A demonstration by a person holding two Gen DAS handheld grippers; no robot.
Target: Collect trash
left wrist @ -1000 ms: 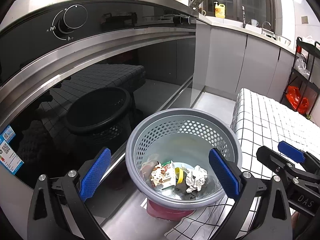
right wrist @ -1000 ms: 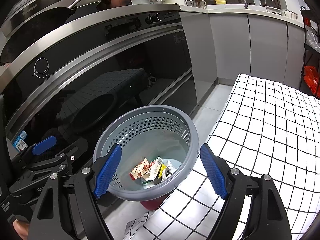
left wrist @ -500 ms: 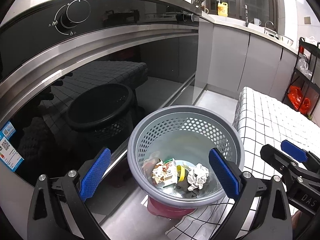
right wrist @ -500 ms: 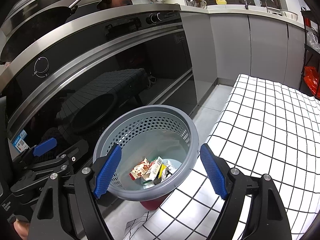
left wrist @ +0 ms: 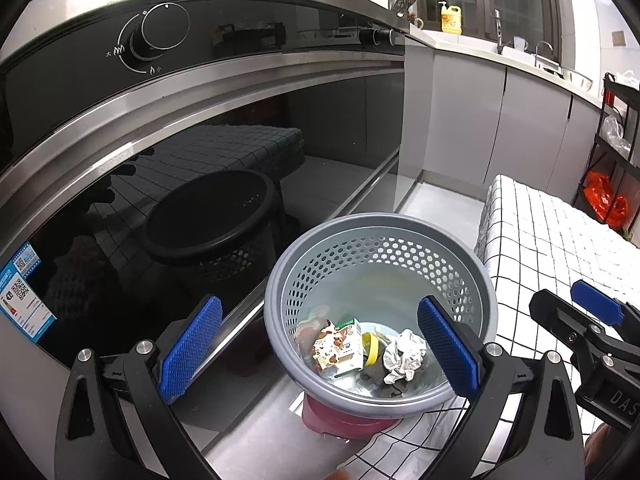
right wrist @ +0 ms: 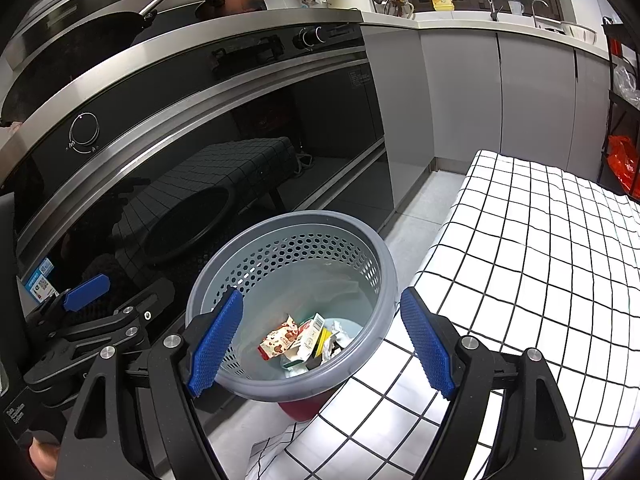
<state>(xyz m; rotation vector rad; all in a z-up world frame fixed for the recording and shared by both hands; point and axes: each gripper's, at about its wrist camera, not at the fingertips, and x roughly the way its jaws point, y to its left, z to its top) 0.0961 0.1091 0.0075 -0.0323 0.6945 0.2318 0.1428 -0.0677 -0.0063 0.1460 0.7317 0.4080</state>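
Beside the checked tablecloth (right wrist: 520, 264), on the floor before the dark oven door (left wrist: 200, 184), stands my grey bin (left wrist: 490, 304). In its bottom lie a snack wrapper (left wrist: 326, 346), a small carton (left wrist: 349, 344), a yellow cap (left wrist: 373, 350) and a crumpled paper ball (left wrist: 402, 354). My left tongs (left wrist: 318, 348) and right tongs (right wrist: 322, 340) both gape wide above the bin, gripping nothing.

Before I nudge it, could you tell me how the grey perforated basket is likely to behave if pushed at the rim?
The grey basket is probably light: thin perforated walls, with only a crumpled paper ball and a small carton among the scraps inside. It may tip, since it flares wide above a narrower red base. It looks stiff enough to slide as one piece.
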